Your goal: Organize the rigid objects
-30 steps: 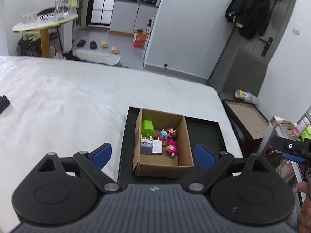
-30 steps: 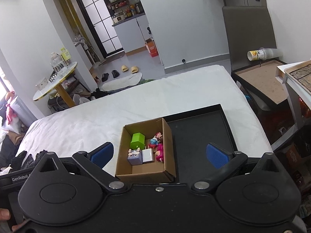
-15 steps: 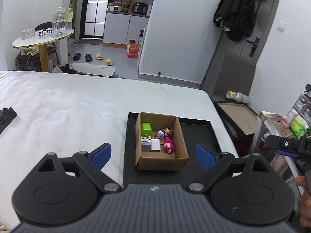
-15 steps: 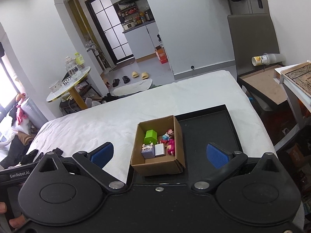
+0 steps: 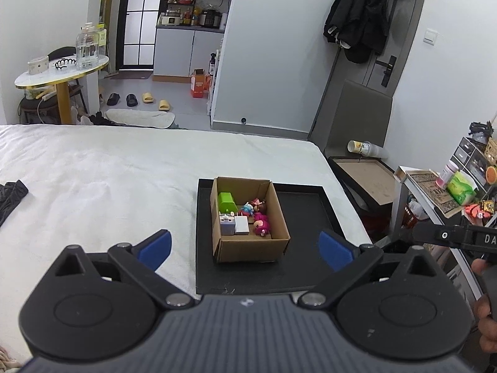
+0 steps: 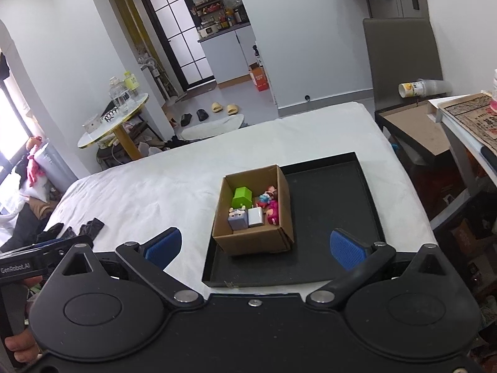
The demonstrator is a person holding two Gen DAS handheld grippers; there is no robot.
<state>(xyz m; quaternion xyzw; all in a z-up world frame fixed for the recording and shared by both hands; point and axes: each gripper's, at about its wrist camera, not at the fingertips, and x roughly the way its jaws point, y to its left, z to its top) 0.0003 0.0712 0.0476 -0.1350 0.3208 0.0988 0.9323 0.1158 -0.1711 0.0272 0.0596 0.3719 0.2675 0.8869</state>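
An open cardboard box [image 5: 248, 248] [image 6: 254, 239] stands in the left half of a black tray [image 5: 310, 217] [image 6: 335, 199] on the white bed. Inside it lie a green block [image 5: 226, 201] [image 6: 243, 196], a lilac cube [image 5: 227, 223] [image 6: 237, 219], a white cube [image 5: 241, 225] [image 6: 256, 216] and small pink and red figures [image 5: 260, 222] [image 6: 271, 208]. My left gripper [image 5: 245, 250] hangs above and short of the box, its jaws still opening wide with nothing between them. My right gripper [image 6: 254, 244] is open and bare, equally far back from the box.
The white bed [image 5: 102, 174] spreads left, with dark cloth [image 5: 9, 195] [image 6: 90, 227] at its left edge. A brown side table [image 5: 369, 180] [image 6: 419, 127] and a cluttered shelf [image 5: 447, 192] stand right of the bed. A round table [image 5: 62, 74] and slippers [image 5: 155, 101] are beyond.
Both grippers have drawn back and up from the box, which now looks smaller and farther. More of the room shows. The left jaws have spread a little wider.
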